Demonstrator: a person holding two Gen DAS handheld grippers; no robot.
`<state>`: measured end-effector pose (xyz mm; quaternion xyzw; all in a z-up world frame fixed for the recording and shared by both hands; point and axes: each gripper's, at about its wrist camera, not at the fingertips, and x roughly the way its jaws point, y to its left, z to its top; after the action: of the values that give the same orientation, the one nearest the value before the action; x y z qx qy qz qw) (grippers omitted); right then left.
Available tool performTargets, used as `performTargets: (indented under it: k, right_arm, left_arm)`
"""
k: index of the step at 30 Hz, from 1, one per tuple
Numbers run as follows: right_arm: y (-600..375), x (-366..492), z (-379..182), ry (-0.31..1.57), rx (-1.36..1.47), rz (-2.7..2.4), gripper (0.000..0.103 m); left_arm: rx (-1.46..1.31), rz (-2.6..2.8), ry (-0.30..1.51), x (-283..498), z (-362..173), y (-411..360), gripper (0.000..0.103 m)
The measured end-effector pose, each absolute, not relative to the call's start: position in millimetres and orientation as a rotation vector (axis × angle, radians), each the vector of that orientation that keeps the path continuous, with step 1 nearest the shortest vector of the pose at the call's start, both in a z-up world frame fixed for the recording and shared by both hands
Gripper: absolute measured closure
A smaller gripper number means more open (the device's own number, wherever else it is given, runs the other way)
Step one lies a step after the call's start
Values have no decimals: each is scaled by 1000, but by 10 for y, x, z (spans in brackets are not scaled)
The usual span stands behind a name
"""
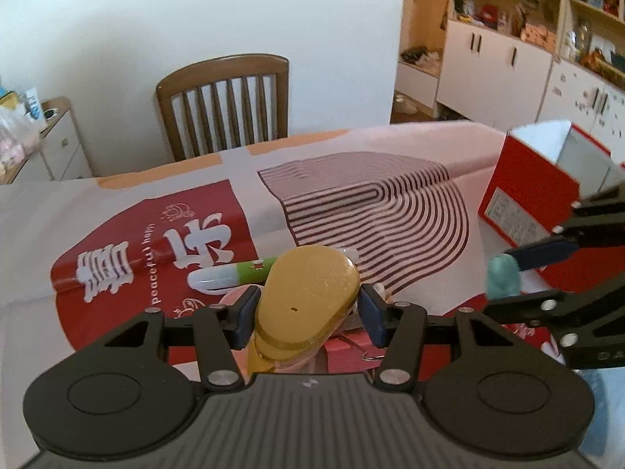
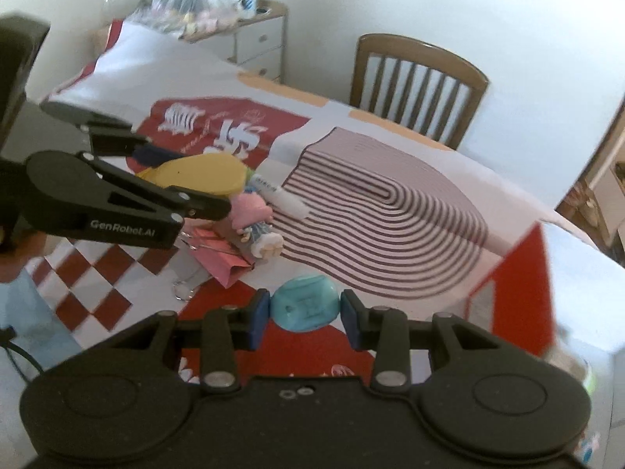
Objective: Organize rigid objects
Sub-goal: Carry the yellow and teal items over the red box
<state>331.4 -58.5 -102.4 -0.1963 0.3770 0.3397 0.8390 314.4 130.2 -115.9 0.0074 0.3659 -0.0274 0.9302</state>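
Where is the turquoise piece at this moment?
The turquoise piece sits between the pads of the right tongs, raised over the red part of the tablecloth, with the red box close on its right and the yellow-holding left tongs on its left.

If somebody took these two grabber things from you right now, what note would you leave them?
Left gripper: jaws shut on the yellow paddle-shaped piece, lifted above the table.
Right gripper: jaws shut on the teal stone-like piece.
The red box stands open at the right; neither held piece is in it yet.
Still on the cloth: pink-haired figurine, white-and-green pen, pink paper.
Probably next: drop both pieces in the box, then fetch the rest.
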Motion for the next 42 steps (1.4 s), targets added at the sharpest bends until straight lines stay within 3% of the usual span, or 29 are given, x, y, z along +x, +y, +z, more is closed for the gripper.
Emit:
performTargets:
  k: [22,42]
  right_arm:
    - [-1412,2807,-171,727,-323,591,65]
    - [-2635,3138,-63,691,-288,565,65]
  left_arm:
    - [-65,-102,651,2572,-129,649,50]
    - [-1,-157,661,2802,32,-827,50]
